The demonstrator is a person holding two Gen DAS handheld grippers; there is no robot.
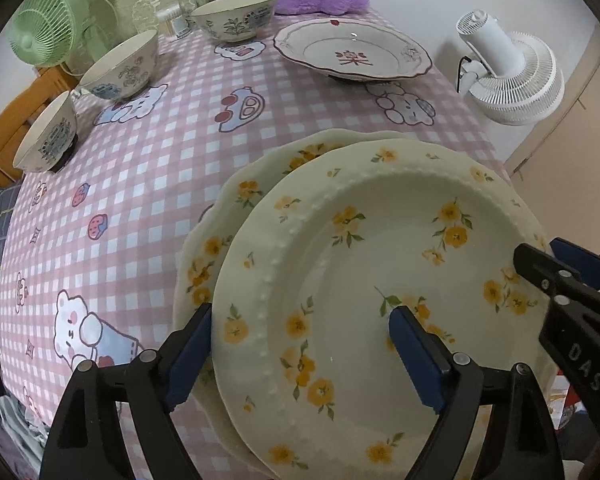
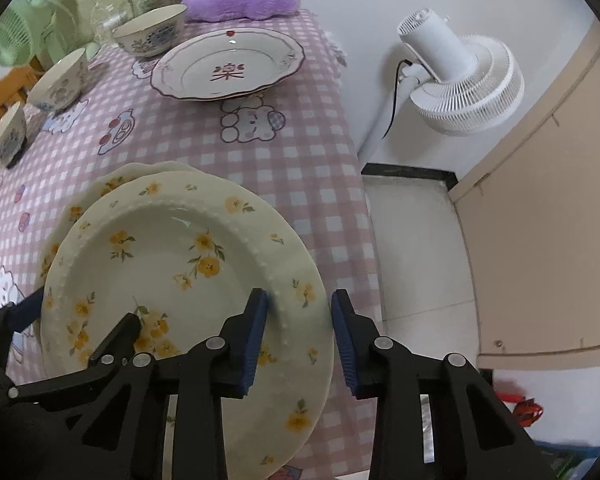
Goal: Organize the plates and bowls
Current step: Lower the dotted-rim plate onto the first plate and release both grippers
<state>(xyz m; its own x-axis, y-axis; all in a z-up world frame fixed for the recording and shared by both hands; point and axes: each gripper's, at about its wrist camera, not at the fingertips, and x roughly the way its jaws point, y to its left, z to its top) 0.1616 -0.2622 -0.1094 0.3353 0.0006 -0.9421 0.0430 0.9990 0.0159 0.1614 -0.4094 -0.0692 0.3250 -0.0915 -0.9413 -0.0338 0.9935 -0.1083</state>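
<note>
**Yellow-flowered plates stacked at the near table edge, both grippers over the top one**

Cream china with yellow blossoms fills both views: a top plate (image 1: 380, 280) lies face up on a lower plate (image 1: 236, 196) of the same pattern, whose scalloped rim shows only on the left and far side. Being round, the pair has no long axis; the top plate sits shifted rightward off the lower one.

From the left wrist view, the left gripper (image 1: 300, 344) stands wide, one blue pad outside the top plate's left rim, the other over its well; it grips nothing. Three patterned bowls (image 1: 120, 66) line the pink checked tablecloth's (image 1: 172, 152) left side, fully visible only here, with a green fan (image 1: 46, 30) behind them.

From the right wrist view, the right gripper (image 2: 300, 340) straddles the top plate's right rim with narrower jaws; whether the pads press on it cannot be told. This view alone shows the floor, a beige cabinet (image 2: 540, 220) and the white fan's (image 2: 460, 80) stand. A red-lettered plate (image 2: 228, 66) sits at the far end.
</note>
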